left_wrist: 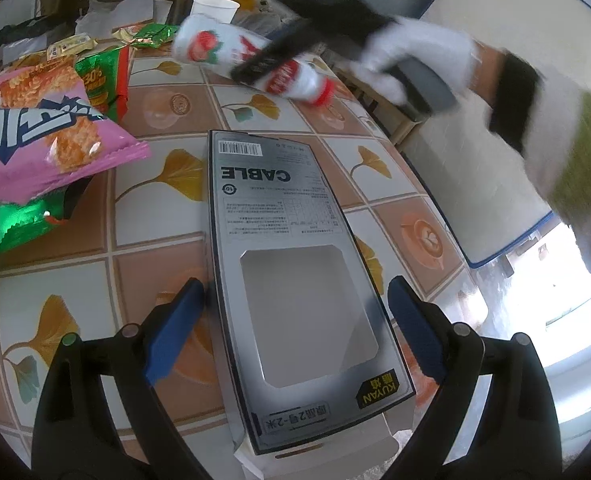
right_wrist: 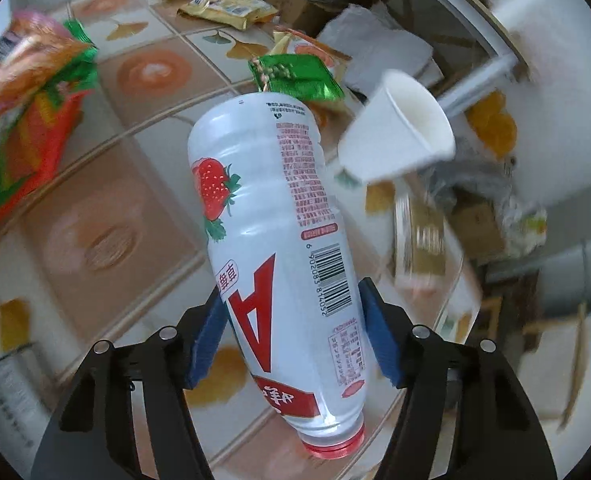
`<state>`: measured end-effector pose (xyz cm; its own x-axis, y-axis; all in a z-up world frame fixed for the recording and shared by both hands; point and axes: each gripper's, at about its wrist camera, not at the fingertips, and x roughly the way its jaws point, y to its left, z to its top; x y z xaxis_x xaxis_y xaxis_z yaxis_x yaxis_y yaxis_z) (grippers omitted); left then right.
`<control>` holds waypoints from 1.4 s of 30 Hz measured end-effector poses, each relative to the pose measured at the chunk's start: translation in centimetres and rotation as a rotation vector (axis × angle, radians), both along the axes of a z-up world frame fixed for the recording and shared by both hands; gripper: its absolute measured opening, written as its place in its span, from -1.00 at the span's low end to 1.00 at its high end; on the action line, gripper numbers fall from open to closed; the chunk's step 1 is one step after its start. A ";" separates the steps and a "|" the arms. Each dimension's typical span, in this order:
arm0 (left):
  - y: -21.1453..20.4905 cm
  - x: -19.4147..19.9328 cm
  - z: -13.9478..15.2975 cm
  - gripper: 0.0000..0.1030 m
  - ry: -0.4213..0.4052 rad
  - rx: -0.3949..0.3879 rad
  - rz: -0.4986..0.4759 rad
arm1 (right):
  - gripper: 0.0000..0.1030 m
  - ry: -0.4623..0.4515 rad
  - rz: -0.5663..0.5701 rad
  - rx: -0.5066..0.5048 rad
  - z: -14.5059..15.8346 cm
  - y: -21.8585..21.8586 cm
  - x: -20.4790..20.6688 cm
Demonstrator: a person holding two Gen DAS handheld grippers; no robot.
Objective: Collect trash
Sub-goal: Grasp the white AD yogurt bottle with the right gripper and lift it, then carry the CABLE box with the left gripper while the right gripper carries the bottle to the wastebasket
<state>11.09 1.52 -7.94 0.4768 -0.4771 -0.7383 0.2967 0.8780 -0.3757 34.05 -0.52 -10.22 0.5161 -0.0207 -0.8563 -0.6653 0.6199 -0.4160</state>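
A white strawberry drink bottle (right_wrist: 263, 208) with a red cap lies tilted between the blue pads of my right gripper (right_wrist: 291, 292), cap end nearest the camera. Both pads sit against its sides. In the left wrist view the same bottle (left_wrist: 215, 44) is at the far side of the table with the right gripper (left_wrist: 271, 56) across it, carried by a white-gloved hand (left_wrist: 415, 52). My left gripper (left_wrist: 295, 284) stands open astride a flat grey cable box (left_wrist: 287, 216) lying on the tiled tablecloth (left_wrist: 155, 208). Its pads are clear of the box sides.
A white paper cup (right_wrist: 395, 140) stands just beyond the bottle. A pink snack bag (left_wrist: 35, 132) and green wrappers (left_wrist: 99, 76) lie at the left, with gold and green packets (right_wrist: 295, 74) further back. The table edge (left_wrist: 411, 176) runs along the right.
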 end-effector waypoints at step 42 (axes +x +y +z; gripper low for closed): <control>-2.3 2.4 0.8 0.73 0.119 0.205 0.141 | 0.51 0.272 -0.731 0.892 -1.2 -19.1 -22.1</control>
<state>13.46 -0.79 -7.18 0.4323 -0.2470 -0.8672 0.1308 0.9688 -0.2107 11.99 -19.65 -11.40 0.4282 0.4252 -0.7974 -0.0322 0.8890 0.4568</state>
